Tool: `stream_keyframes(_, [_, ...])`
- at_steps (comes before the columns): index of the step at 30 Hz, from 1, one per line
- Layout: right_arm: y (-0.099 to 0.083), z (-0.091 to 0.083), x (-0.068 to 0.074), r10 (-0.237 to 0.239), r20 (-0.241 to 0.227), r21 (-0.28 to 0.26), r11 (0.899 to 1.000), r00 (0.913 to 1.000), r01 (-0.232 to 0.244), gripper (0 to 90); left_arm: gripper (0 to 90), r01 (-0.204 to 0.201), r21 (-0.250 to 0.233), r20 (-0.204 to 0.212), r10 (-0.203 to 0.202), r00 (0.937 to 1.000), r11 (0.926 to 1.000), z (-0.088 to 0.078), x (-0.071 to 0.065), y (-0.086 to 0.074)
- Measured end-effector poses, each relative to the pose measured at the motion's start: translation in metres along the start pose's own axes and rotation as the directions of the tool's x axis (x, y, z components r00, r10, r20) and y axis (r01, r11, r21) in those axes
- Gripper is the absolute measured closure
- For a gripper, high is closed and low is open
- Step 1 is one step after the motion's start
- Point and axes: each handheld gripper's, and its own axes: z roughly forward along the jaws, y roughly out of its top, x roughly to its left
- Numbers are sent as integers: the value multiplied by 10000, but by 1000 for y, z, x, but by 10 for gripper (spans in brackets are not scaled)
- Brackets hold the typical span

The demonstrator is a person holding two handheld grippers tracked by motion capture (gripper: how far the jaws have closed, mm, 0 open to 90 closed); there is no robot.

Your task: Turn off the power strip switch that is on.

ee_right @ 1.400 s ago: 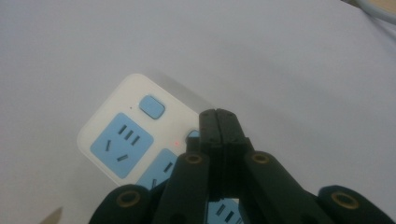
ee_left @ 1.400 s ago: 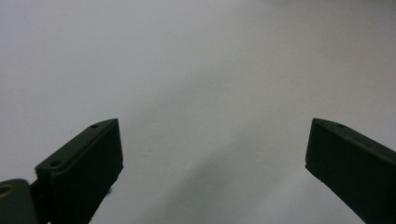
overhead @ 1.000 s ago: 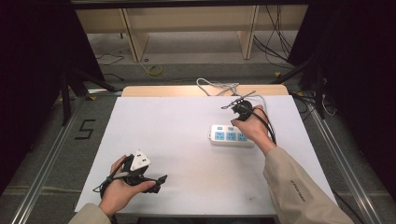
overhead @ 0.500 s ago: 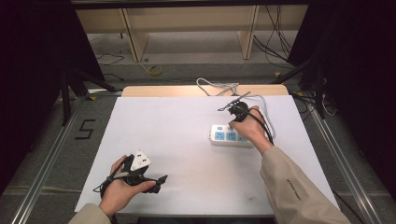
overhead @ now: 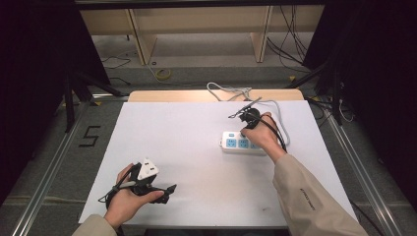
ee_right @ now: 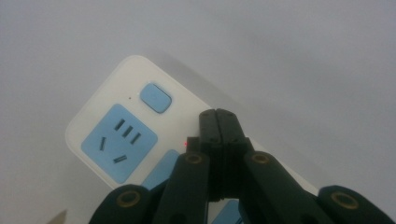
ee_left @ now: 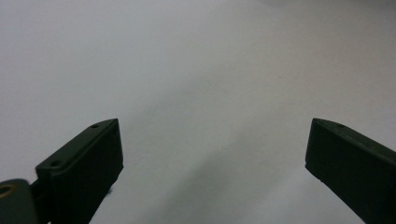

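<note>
- High view: a person is sitting at the near edge of a white table (overhead: pixel 196 147), with both forearms coming in from the bottom.
- High view: the left hand (overhead: pixel 129 199) is resting near the table's front left corner, holding the left gripper (overhead: pixel 169 189), whose black jaws are pointing to the right along the tabletop with a grey three-cornered plate on top.
- High view: the right hand (overhead: pixel 260 137) is reaching out over a white power strip (overhead: pixel 235 143) lying right of centre on the table, with the right gripper (overhead: pixel 244 119) sitting over the strip's far edge.
- High view: the strip's grey cord (overhead: pixel 231 91) is looping away towards the table's far edge and curving round behind the right hand.
- Left gripper view: the two black jaws are standing wide apart with nothing between them, and the left gripper (ee_left: pixel 212 149) is looking onto bare white tabletop.
- Right gripper view: the jaws are pressed together tip to tip, gripping nothing, and the right gripper (ee_right: pixel 218 116) is pointing down at the power strip (ee_right: pixel 116 93).
- Right gripper view: the closed tips are lying over the strip's white face, just beside a light blue switch button (ee_right: pixel 156 97) and close to a light blue socket (ee_right: pixel 119 141); a small red light (ee_right: pixel 186 143) is glowing next to the jaws.
- Right gripper view: whether the tips are actually touching the strip is not something I can tell.
</note>
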Motion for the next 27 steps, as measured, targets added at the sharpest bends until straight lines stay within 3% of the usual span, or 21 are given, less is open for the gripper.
stream_keyframes(27, [9, 4, 3, -183, 259, 661, 9977, 9995, 166, 900, 36, -31, -22, -6, 31, 10000, 10000, 0, 0, 0])
